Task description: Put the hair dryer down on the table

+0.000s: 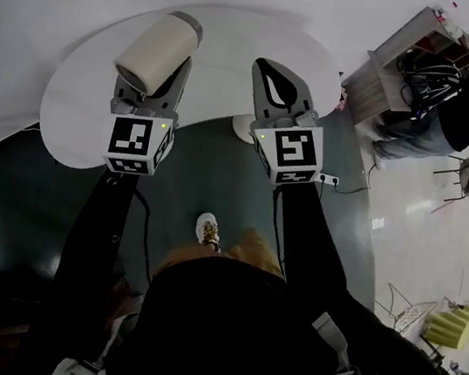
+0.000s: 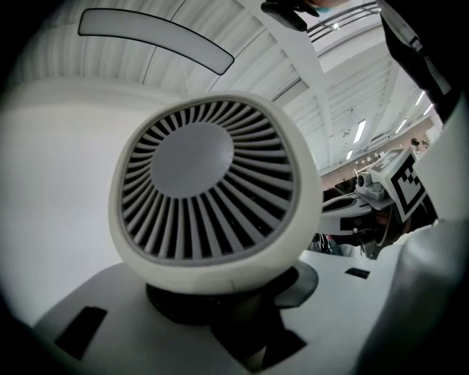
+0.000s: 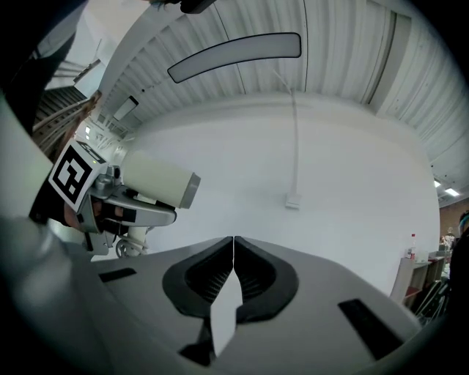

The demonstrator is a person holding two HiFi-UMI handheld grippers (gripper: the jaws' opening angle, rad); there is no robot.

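All three views are bright above and dark below, with heavy wide-angle bending. Straight lines bow near the edges, and both gripper views fade to black in the corners. In the head view the white table point(image 1: 76, 100) nearly washes out. The glossy dark floor point(image 1: 207, 165) carries a pale reflection at lower left, and the person's clothing sinks into near black. Light comes from overhead. A long ceiling light panel point(image 2: 154, 33) glows in the left gripper view, with strip lights point(image 2: 359, 132) at far right, and another panel point(image 3: 234, 55) shows in the right gripper view. The hair dryer point(image 2: 209, 194) is evenly lit and slightly soft, with deep shadow beneath it.
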